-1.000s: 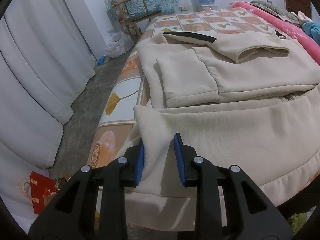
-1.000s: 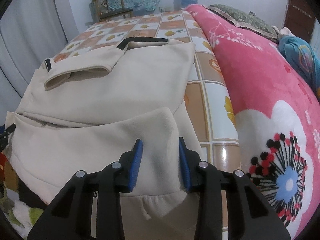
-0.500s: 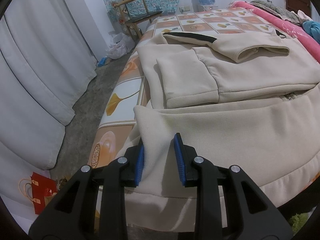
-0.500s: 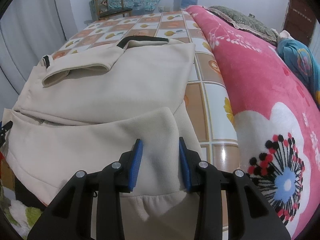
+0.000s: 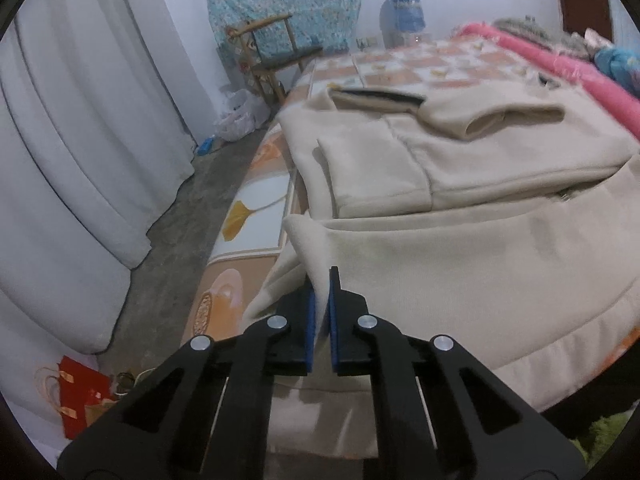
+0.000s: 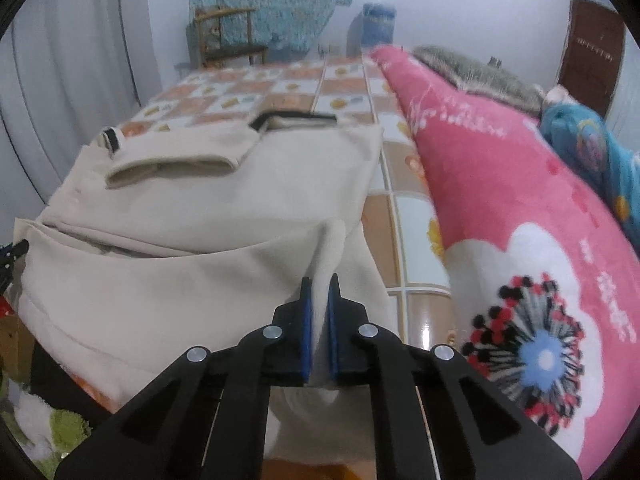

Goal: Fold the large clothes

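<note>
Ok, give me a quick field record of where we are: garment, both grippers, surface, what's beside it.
garment: cream jacket, sleeves folded in, lying flat
left gripper: shut on the jacket's near hem corner
right gripper: shut on the other near hem corner
hem: pinched up at both corners
surface: tiled-pattern bed sheet
beside: pink floral blanket right of the jacket
fold: bottom half not yet brought over

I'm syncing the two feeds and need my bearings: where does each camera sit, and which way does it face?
Left wrist: on the left gripper, looking down its fingers along the bed's curtain side; its jaws pinch the cream jacket at its hem corner.
Right wrist: on the right gripper, looking along the pink blanket; it is shut on the jacket's other hem corner.
Shared: jacket, tiled bedsheet, wooden chair. No hand shows.
</note>
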Available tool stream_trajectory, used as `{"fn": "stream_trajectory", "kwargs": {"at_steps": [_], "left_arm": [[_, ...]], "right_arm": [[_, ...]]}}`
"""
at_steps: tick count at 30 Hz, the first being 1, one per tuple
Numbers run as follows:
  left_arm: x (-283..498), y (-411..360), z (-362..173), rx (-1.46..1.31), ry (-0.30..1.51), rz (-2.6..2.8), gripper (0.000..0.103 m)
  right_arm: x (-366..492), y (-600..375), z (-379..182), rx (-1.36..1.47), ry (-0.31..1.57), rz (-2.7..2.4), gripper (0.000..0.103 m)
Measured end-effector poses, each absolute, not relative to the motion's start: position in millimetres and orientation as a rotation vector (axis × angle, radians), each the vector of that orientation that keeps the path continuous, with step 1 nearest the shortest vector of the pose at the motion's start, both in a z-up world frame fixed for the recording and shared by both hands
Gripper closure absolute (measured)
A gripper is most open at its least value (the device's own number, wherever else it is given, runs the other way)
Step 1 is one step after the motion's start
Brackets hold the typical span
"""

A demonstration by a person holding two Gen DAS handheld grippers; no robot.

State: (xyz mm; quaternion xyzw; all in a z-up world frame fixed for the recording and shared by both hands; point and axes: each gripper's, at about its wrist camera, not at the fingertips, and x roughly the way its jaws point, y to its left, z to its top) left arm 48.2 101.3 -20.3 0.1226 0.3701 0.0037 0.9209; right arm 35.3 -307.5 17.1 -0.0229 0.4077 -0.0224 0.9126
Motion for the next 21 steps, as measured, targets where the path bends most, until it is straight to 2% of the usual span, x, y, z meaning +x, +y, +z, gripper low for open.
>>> {"fn": "stream_trajectory", "kwargs": {"at_steps": [13,16,21], "left_arm": [[-43.7,117.9,74.4,0.14,0.425,-0.086,0.098],[-38.3,121.8,92.2,0.121,0.365,-0.1,0.098],[15.8,131.7,112.4,0.05,0.344,-0.126,0.098]], "right_arm": [[-32.9,-296.4,94.1,-0.028,0.596,-0.085,0.096],[-25.7,-297.9,107.2,-0.033,0.556,-0.089,0.096],[13.4,-302.5,127.2,-0.037,0.499,-0.069,0.096]]}}
